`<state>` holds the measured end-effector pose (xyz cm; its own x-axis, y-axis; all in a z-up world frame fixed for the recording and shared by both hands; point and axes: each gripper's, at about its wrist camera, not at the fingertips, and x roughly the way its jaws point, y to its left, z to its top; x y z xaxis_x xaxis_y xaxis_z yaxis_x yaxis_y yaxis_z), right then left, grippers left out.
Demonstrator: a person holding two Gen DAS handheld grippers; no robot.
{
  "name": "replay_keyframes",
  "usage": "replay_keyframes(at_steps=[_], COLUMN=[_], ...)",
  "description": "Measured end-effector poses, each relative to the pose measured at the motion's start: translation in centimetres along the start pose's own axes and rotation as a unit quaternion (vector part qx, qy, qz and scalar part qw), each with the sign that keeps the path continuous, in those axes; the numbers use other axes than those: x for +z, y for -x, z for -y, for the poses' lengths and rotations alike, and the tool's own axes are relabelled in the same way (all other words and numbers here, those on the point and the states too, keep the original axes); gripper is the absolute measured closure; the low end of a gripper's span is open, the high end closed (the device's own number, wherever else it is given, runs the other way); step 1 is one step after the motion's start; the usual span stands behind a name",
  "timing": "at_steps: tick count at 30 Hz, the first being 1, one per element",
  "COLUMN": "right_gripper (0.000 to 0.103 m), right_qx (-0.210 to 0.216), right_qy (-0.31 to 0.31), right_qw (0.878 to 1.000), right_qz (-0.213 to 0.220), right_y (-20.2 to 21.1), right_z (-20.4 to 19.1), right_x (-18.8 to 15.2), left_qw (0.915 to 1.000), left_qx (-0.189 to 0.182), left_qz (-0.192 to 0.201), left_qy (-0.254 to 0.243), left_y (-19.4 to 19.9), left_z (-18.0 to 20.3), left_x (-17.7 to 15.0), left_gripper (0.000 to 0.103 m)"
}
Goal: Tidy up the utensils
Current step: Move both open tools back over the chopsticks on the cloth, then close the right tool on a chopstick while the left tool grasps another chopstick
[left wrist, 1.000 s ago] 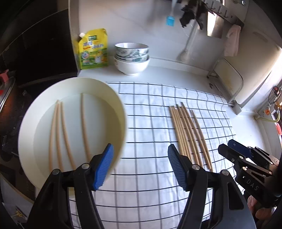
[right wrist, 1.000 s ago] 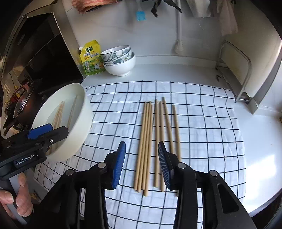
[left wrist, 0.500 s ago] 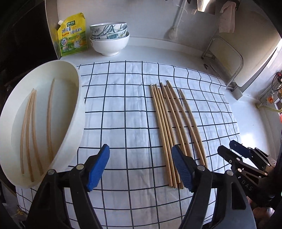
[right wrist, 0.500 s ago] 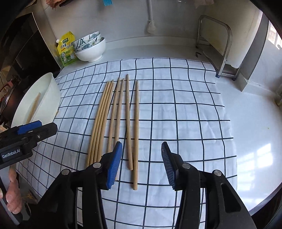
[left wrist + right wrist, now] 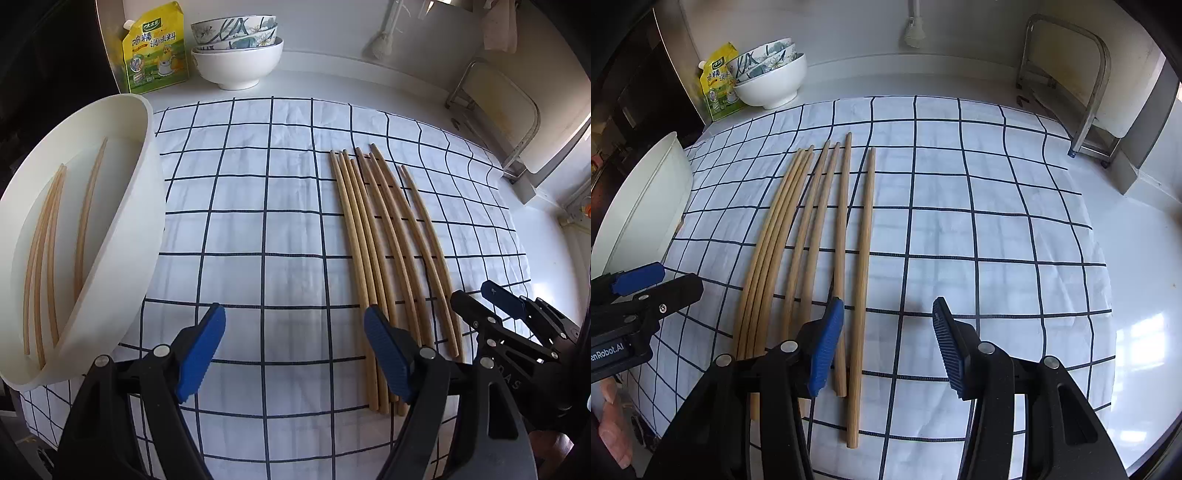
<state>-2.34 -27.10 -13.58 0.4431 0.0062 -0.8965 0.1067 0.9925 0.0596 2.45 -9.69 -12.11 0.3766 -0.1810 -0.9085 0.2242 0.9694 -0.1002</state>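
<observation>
Left wrist view: our left gripper (image 5: 293, 352) is opening wide, empty, angled down over the cloth (image 5: 258, 206); our right gripper (image 5: 888, 343) parted, empty, beside chopsticks (image 5: 862, 258).

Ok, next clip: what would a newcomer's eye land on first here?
First, the fan of wooden chopsticks lying side by side on the checked cloth, with the right gripper open just above their near ends. Next, the white oval basin at the cloth's left edge, a few chopsticks already inside it, beside the empty left gripper, whose jaws are opening. Stacked bowls and a yellow pouch stand at the back.
</observation>
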Motion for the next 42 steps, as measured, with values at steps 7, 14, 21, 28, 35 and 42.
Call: replay_keyframes(at_steps=[7, 14, 21, 28, 35, 42], right_gripper=[0.055, 0.055, 0.055, 0.055, 0.055, 0.055], right_qx=[-0.012, -0.024, -0.024, -0.019, -0.016, -0.015], right_qy=[0.002, -0.003, -0.013, -0.012, -0.006, 0.004], right_qw=[1.000, 1.000, 1.000, 1.000, 1.000, 1.000], right_qz=[-0.007, -0.003, 0.000, 0.004, 0.004, 0.005], right_y=[-0.9, -0.9, -0.6, -0.4, -0.5, -0.8], right_z=[0.2, 1.3, 2.4, 2.2, 1.8, 1.7], right_x=[0.1, 0.1, 0.2, 0.3, 0.5, 0.7], left_qw=[1.0000, 0.9999, 0.9997, 0.9992, 0.9980, 0.9976], left_qx=[0.002, 0.004, 0.021, 0.035, 0.056, 0.067], left_qz=[-0.006, -0.008, -0.012, -0.009, -0.020, -0.020], left_qy=[-0.007, -0.006, -0.011, -0.020, -0.021, -0.006], left_y=[-0.8, -1.6, -2.8, -3.3, -4.1, -3.9], left_z=[0.6, 1.2, 1.7, 2.2, 2.4, 0.9], left_x=[0.1, 0.3, 0.5, 0.6, 0.8, 0.5], left_gripper=[0.025, 0.022, 0.022, 0.019, 0.015, 0.015])
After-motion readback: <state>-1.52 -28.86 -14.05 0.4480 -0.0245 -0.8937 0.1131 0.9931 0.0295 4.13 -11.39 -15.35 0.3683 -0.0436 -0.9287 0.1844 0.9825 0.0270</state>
